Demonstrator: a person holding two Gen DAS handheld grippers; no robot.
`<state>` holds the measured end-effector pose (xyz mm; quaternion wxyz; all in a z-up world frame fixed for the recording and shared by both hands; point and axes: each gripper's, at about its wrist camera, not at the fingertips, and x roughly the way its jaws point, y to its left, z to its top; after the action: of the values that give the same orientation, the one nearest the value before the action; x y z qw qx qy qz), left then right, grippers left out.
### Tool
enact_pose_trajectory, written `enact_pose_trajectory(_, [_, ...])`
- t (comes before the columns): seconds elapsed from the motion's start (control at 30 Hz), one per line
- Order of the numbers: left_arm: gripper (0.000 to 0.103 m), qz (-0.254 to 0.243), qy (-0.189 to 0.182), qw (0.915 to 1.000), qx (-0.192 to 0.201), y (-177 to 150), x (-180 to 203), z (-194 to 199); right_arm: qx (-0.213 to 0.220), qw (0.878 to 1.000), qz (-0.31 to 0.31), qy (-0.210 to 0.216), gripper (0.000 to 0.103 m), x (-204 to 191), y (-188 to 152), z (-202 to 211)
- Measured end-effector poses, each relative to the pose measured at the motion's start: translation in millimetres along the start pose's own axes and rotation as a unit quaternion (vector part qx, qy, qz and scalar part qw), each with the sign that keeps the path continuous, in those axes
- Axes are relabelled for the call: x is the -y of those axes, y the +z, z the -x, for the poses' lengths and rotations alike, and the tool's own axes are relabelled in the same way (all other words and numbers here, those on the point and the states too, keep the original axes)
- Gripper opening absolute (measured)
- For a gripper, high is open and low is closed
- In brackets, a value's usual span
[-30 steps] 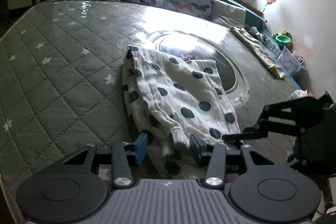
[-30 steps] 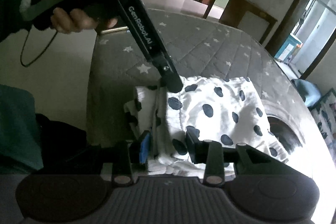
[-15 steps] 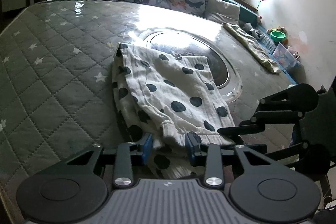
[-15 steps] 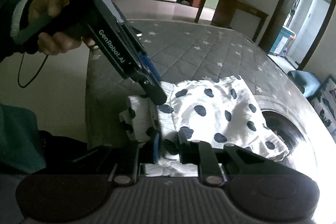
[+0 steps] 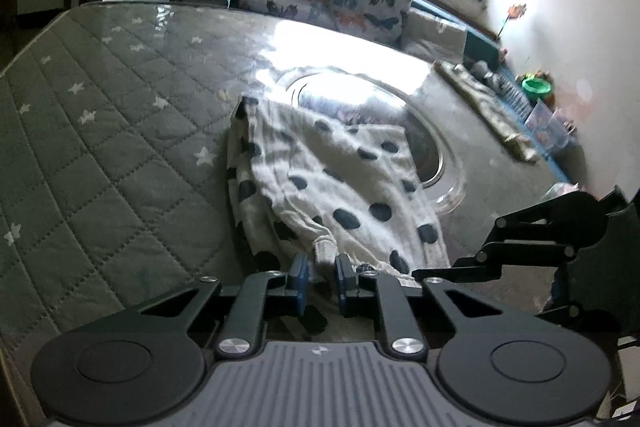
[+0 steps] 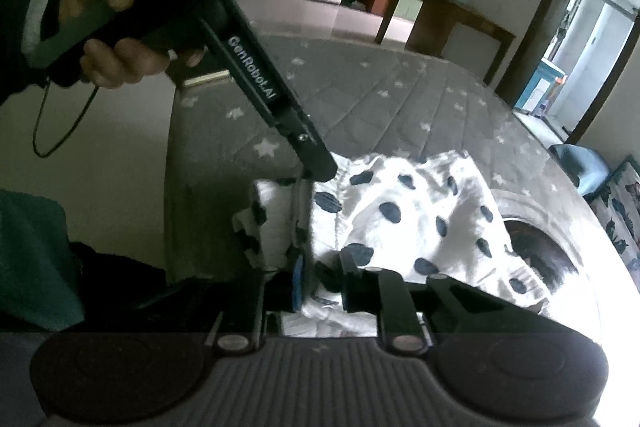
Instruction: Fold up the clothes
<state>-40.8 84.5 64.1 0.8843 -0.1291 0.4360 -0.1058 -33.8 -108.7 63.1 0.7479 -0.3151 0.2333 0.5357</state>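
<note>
A white garment with dark polka dots [image 5: 340,183] lies partly folded on a grey quilted cover with white stars [image 5: 100,131]; it also shows in the right wrist view [image 6: 404,211]. My left gripper [image 5: 320,273] is shut on the garment's near hem. My right gripper [image 6: 322,277] is shut on the garment's near edge, a little to the right of the left one. The left gripper's body [image 6: 256,83] crosses the right wrist view, its tip on the cloth.
A round glass turntable [image 5: 372,107] sits under the garment's far side. A sofa with butterfly cushions [image 5: 328,3] stands behind the table. A beige cloth [image 5: 488,111] lies at the far right edge. The table's near edge [image 6: 176,187] drops to the floor.
Both grippers have closed from open onto the garment's near edge. The garment's near part has bunched up slightly.
</note>
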Motion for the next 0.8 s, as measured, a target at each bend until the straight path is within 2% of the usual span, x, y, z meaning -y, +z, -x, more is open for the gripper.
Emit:
enact_pose_trajectory(0.2, [0.016, 0.004, -0.002, 1.0, 0.001, -9.4, 0.2, 8.7, 0.023, 1.0, 0.004, 0.009, 0.015, -5.3, 1.1, 17.1])
enact_pose_trajectory(0.4, [0.016, 0.008, -0.004, 1.0, 0.002, -18.8, 0.5, 17.5, 0.01, 0.999, 0.011, 0.028, 0.015, -16.0, -8.3, 3.3])
enact_pose_trajectory(0.57, [0.016, -0.013, -0.002, 0.9999, 0.0, -14.3, 2.7, 18.2, 0.006, 0.999, -0.006, 0.046, 0.022, -12.0, -6.4, 3.3])
enact_pose_trajectory(0.7, [0.019, -0.034, 0.004, 0.9994, 0.006, -9.5, 8.3, 24.7, 0.011, 0.997, -0.035, 0.062, 0.022, -0.7, -4.3, 14.1])
enact_pose_trajectory(0.8, [0.03, -0.046, 0.014, 0.9986, 0.021, -5.0, 12.0, 32.7, 0.007, 0.996, -0.052, 0.067, 0.022, 1.1, -5.0, 17.7])
